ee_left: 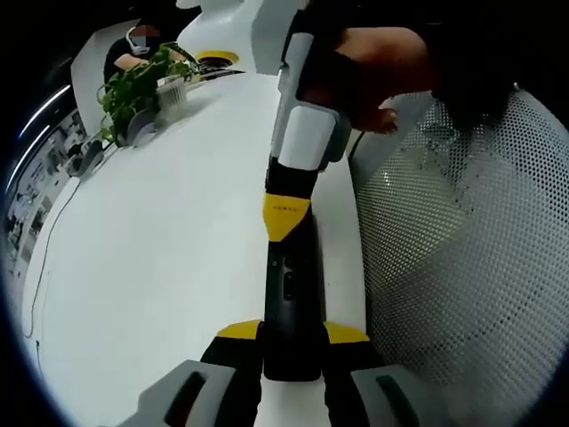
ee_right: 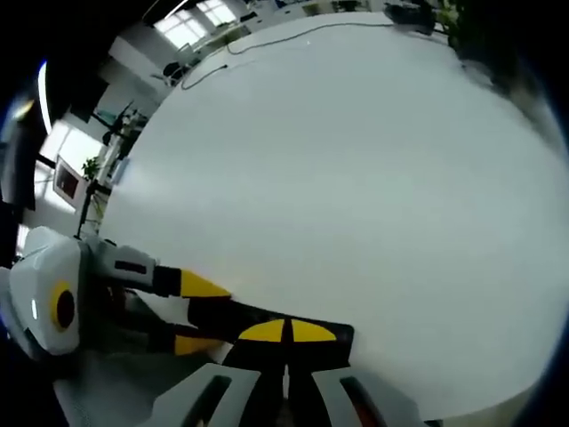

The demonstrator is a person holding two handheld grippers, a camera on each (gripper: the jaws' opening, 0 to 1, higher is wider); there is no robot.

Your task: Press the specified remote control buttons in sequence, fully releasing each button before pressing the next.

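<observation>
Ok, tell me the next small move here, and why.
Probably lift the right gripper straight up off the remote. Its shut yellow tips appear to rest on the remote's far part, as if pressing a button, while the left gripper clamps the near end above the table. The button must be fully released before the next press.

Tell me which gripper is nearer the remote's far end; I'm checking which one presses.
Right. The right gripper has its closed yellow tips at the far end of the remote, apparently touching it; the left gripper clamps the near end between its jaws.
</observation>
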